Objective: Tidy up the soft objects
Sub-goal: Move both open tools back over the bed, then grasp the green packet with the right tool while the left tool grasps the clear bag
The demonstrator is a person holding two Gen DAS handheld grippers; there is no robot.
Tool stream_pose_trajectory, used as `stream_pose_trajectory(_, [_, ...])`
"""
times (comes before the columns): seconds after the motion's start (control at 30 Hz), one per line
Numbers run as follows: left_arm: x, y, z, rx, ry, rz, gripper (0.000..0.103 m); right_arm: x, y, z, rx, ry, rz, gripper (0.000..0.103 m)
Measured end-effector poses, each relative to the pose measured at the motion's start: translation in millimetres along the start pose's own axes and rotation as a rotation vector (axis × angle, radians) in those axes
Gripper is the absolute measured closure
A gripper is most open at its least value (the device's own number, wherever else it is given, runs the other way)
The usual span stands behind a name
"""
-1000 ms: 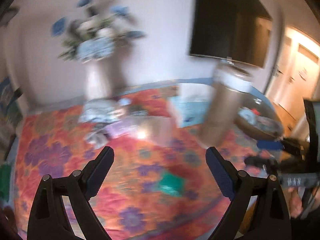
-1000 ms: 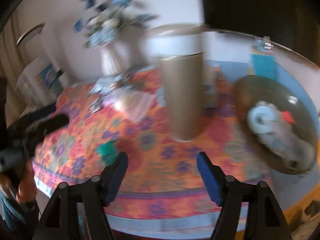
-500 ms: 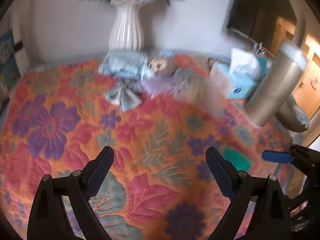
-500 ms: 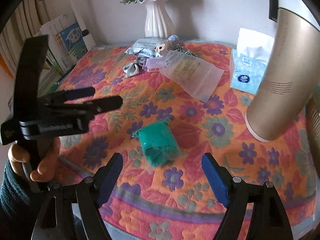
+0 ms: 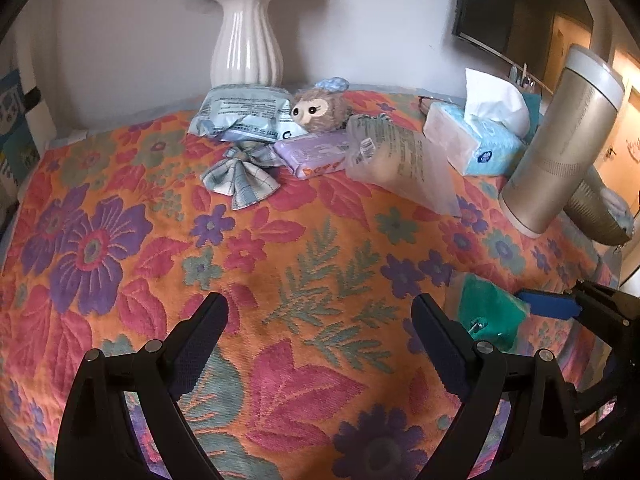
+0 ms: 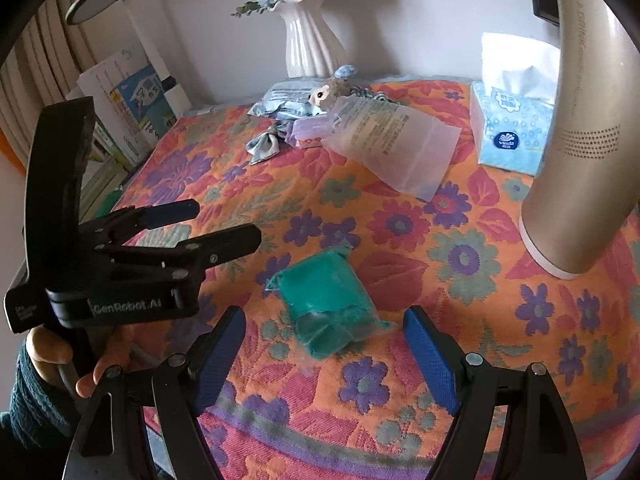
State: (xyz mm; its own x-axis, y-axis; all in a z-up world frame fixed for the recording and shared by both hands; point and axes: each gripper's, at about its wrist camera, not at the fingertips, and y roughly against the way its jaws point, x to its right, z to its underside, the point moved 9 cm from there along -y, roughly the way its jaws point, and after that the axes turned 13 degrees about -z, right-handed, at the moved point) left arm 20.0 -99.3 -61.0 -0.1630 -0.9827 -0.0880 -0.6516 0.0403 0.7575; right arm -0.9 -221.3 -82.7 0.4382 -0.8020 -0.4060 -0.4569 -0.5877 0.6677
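Green pack sits alone, apart from the pile

Teal-green soft pack [image 6: 328, 304] lies near the worktop's [image 6: 460, 360] front edge, well apart from the plush owl [image 5: 318, 110] and packets at the back. Right gripper [image 6: 324, 348] hovers just before it, jaws wide apart, likely lining up a grasp. Left gripper [image 5: 320, 344] waits empty, jaws apart
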Motion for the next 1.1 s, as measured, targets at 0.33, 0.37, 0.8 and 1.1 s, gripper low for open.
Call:
stream_pose_trajectory(0.33, [-1.3,-0.8,-0.3,-0.018,0.015,0.03,0.011,-0.1,0.0,0.3,0.005,0.017,0.014,0.018])
stream_pose_trajectory(0.37, [-2.2,-0.6,0.2,-0.029,0.016,0.03,0.011,-0.4,0.3,-0.5,0.001,0.021,0.017,0.018])
stream_pose_trajectory(0.8, [36.1,-3.1,-77.5,-0.063,-0.068,0.125,0.012,-2.6,-17.5,-7.8,-0.055,0.173,0.165,0.064])
stream_pose_trajectory(1.1, [79.8,-55.1,-92.1,-0.091,-0.052,0.169,0.06,40.9,13.6,-2.4,-0.012,0.198,0.28,0.064])
